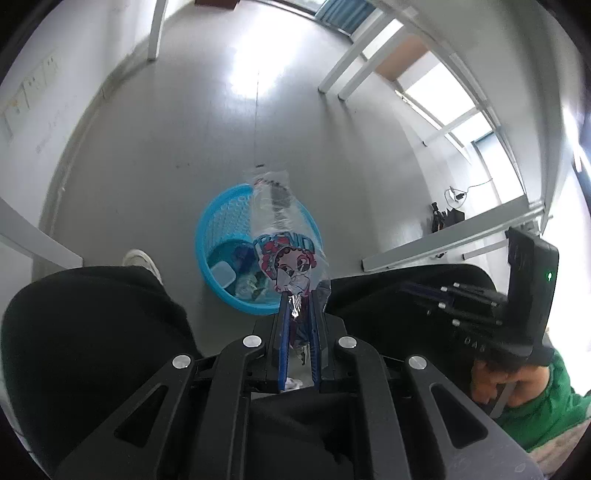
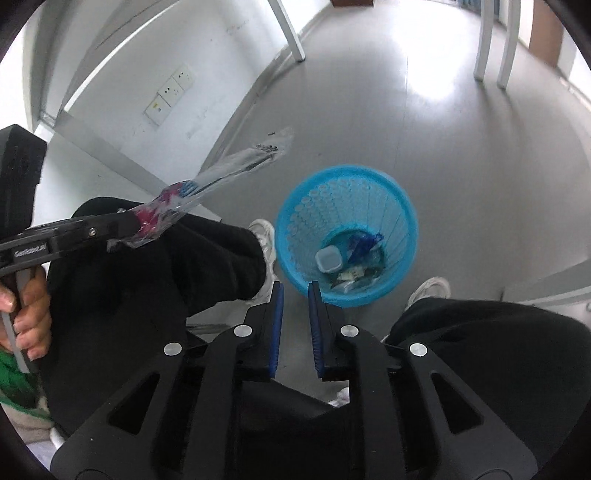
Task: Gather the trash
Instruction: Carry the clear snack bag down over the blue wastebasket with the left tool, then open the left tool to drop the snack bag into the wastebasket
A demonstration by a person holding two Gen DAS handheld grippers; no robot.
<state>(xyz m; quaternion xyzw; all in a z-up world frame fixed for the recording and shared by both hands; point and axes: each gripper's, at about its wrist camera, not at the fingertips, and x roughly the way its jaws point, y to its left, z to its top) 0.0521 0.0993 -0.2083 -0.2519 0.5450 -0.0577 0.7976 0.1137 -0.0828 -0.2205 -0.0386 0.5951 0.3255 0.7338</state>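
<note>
The jaws of the left gripper [image 1: 297,295] are clamping the lower end of a clear plastic wrapper [image 1: 284,236], which is sticking out beyond the tips, above the blue basket [image 2: 402,236] standing on the floor [image 2: 461,155]. The jaws of the right gripper [image 2: 295,286] are standing slightly apart with nothing between them, just beside the basket's rim.

Around you: glossy grey floor [image 2: 461,155] with window glare; white wall [image 2: 207,66] carrying wall sockets [image 2: 168,94]; white table legs [image 2: 291,29] upper centre; long windows [image 1: 443,92] on your right, daylight throughout
</note>
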